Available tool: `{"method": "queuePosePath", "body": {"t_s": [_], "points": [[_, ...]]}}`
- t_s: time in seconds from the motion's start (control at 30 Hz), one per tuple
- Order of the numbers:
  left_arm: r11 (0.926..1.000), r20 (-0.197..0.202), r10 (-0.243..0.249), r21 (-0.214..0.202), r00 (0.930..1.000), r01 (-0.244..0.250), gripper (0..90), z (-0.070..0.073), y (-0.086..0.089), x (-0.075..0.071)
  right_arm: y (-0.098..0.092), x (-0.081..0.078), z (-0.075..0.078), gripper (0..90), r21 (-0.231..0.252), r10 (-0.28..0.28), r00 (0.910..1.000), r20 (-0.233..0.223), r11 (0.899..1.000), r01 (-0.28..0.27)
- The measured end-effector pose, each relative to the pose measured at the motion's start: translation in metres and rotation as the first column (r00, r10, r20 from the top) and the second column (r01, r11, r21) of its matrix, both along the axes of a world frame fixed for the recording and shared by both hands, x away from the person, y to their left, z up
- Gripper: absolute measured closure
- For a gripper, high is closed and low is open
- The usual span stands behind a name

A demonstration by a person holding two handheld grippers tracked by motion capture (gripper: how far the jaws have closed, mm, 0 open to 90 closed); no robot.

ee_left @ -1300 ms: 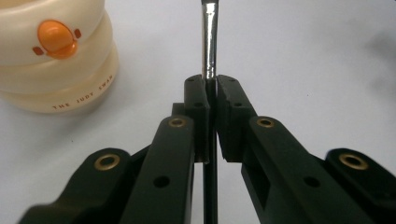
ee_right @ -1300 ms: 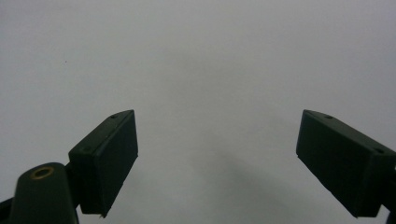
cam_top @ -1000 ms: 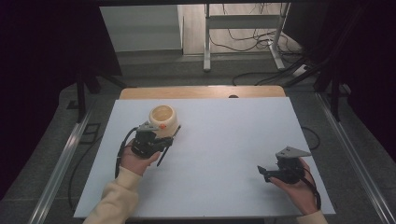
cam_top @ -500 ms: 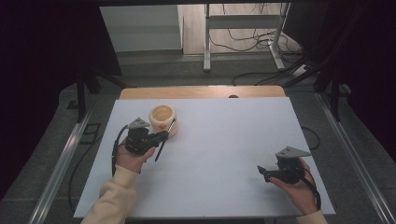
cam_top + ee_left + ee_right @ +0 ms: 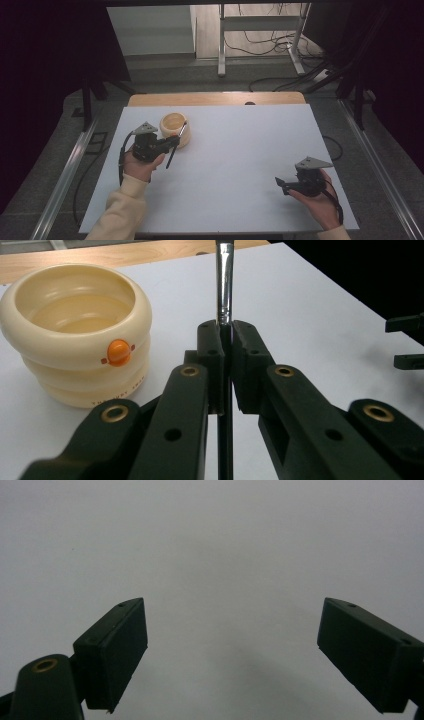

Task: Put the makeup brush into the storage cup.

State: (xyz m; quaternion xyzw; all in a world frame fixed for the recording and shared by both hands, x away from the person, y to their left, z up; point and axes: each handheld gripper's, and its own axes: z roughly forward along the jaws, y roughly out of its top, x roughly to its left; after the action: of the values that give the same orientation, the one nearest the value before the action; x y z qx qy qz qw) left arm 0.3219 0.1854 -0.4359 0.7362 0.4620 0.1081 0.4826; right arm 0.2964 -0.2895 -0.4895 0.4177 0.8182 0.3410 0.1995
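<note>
Left gripper (image 5: 172, 142) with paintbrush (image 5: 175, 146) slides off toward 9 o'clock, clear of cream cup (image 5: 175, 129); brush now hangs at cup's 6 o'clock side.

From my remote seat I look down on a white table top (image 5: 235, 165) with a strip of bare wood (image 5: 215, 98) along its far edge. Beyond it the floor (image 5: 200, 75) is grey carpet that gives way to pale wood planks (image 5: 260, 25) farther back — black cables (image 5: 272, 45) lie loose across them. A metal frame with 2 light legs (image 5: 260, 30) stands on those planks. A pale wall panel (image 5: 150, 30) sits at the back left. Dark curtains (image 5: 50, 75) close off both sides. Aluminium rails (image 5: 65, 175) run along the floor beside the table, left and right — the light is dim and even.
</note>
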Motion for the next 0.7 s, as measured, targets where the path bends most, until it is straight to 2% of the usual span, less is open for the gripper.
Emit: {"method": "queuePosePath", "body": {"t_s": [0.7], "points": [[0.9990, 0.014, 0.034, -0.029, 0.9993, -0.034, 83.9, 0.005, 0.009, 0.015, 0.000, 0.000, -0.001, 12.8, -0.003, 0.001, 1.0000, 0.000, 1.000, -0.001]]}}
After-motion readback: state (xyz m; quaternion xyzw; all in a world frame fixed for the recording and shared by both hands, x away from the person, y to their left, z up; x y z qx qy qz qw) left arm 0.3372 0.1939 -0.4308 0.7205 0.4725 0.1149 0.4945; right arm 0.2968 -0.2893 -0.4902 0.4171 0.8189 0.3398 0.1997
